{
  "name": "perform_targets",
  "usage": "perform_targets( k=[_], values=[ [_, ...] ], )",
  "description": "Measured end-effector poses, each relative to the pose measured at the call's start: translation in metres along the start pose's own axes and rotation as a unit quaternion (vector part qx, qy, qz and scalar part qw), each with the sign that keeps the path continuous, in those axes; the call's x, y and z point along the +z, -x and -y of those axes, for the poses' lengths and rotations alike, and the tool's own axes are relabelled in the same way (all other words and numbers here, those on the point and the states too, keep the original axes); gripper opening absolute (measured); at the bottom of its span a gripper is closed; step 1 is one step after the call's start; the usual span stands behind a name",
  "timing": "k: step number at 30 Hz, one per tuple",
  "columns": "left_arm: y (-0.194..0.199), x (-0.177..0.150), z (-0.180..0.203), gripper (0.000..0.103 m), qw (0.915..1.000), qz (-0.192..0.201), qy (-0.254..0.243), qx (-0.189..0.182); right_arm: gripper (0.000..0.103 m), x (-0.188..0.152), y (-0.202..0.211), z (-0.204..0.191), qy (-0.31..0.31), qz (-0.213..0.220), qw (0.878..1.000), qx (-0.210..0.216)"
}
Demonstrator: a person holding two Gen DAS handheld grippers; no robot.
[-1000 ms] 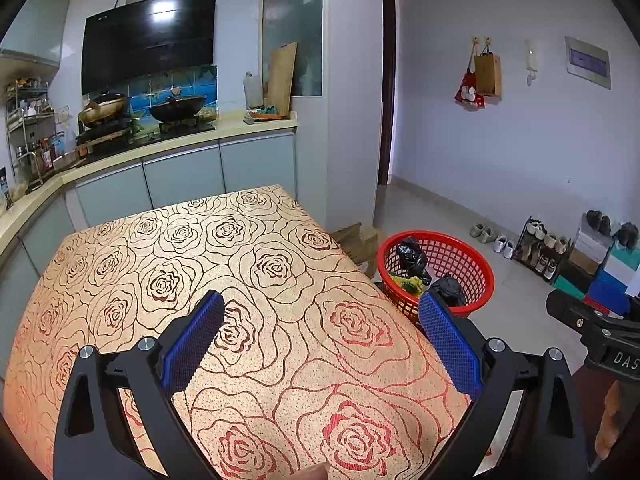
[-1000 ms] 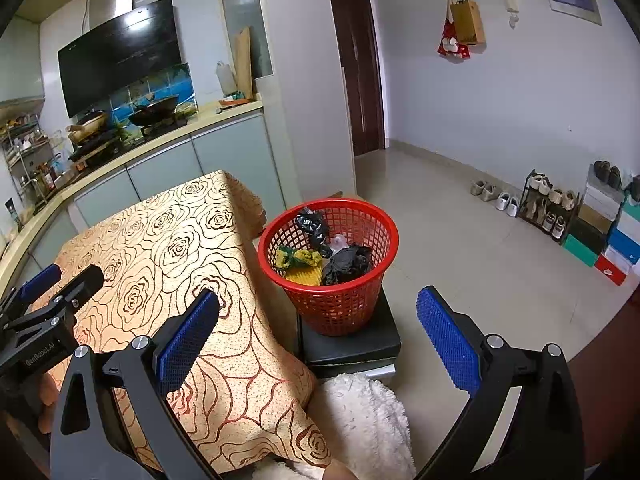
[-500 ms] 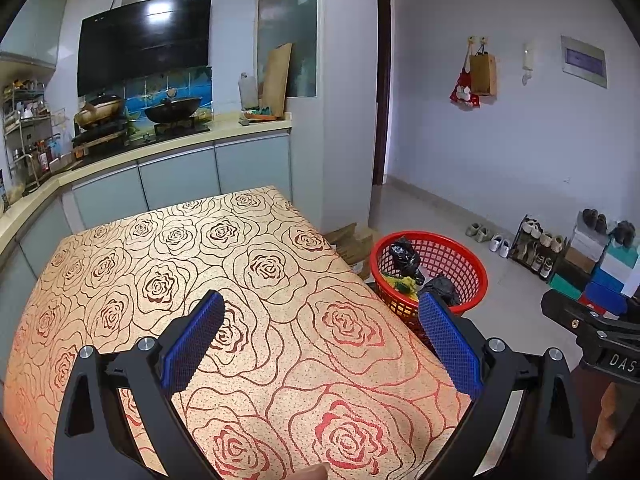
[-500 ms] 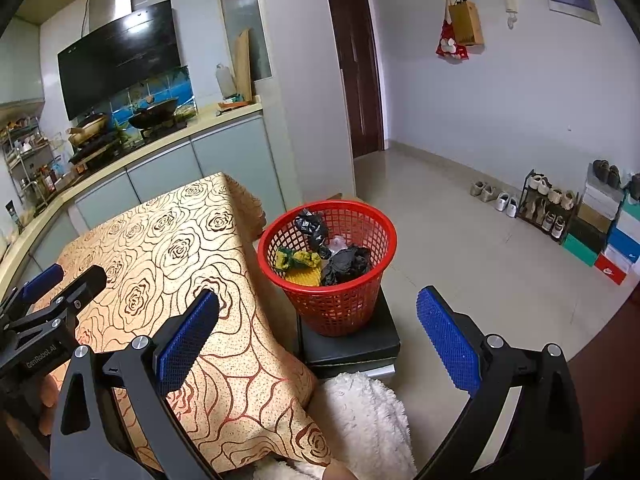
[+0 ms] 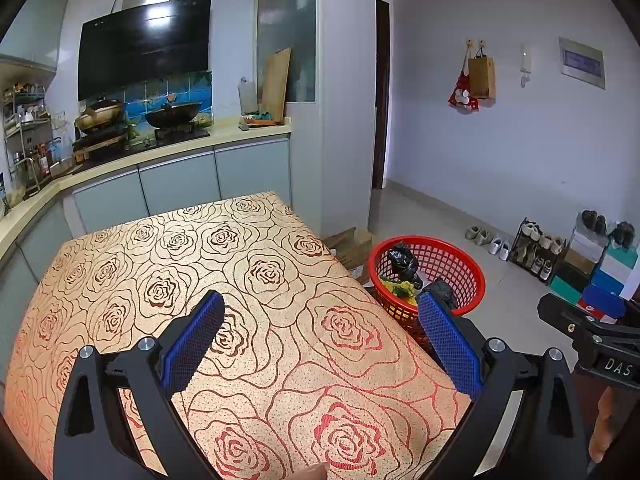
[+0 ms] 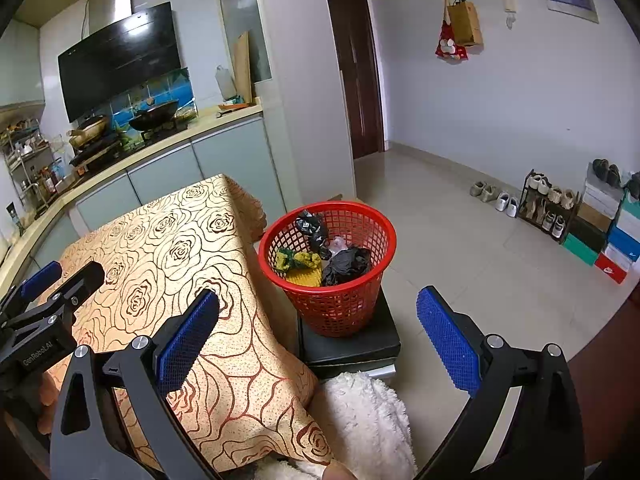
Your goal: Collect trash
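A red mesh basket (image 6: pixel 362 226) stands on a black box (image 6: pixel 348 346) beside the table's right edge. Inside it lie black plastic bags (image 6: pixel 346 262), a yellow-green crumpled piece (image 6: pixel 298 262) and a pale wrapper. The left wrist view shows the same basket (image 5: pixel 460 258) past the table edge. My left gripper (image 5: pixel 322 338) hovers open above the rose-patterned tablecloth (image 5: pixel 200 272), nothing between its blue pads. My right gripper (image 6: pixel 318 330) hangs open nearer than the basket, also empty. The left gripper (image 6: pixel 52 280) shows at the right view's left edge.
A kitchen counter (image 5: pixel 168 152) with woks runs behind the table. A white fluffy cloth (image 6: pixel 360 412) lies below the right gripper. Shoes, a shoe rack (image 6: pixel 548 204) and stacked boxes line the far right wall. Tiled floor (image 6: pixel 460 240) spreads beyond the basket, with a dark doorway (image 6: pixel 354 64) behind.
The left gripper has drifted slightly back and up, so the table and basket sit lower in its view. The right gripper has barely moved. Both stay open.
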State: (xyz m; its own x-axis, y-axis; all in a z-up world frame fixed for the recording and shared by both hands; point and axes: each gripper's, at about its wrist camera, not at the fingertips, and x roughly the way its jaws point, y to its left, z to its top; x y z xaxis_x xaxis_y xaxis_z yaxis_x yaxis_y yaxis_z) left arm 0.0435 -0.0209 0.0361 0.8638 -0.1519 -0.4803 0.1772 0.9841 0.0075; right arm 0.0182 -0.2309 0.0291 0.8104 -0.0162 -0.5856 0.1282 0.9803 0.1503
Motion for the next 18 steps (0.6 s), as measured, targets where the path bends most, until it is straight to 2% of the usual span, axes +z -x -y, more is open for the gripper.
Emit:
perform_targets(
  k=[18],
  values=[
    [0.0091, -0.0026, -0.003, 0.094, 0.9998, 0.017, -0.001, -0.006, 0.096, 0.0015, -0.0014, -0.0024, -0.002, -0.002, 1.0, 0.0]
  ],
)
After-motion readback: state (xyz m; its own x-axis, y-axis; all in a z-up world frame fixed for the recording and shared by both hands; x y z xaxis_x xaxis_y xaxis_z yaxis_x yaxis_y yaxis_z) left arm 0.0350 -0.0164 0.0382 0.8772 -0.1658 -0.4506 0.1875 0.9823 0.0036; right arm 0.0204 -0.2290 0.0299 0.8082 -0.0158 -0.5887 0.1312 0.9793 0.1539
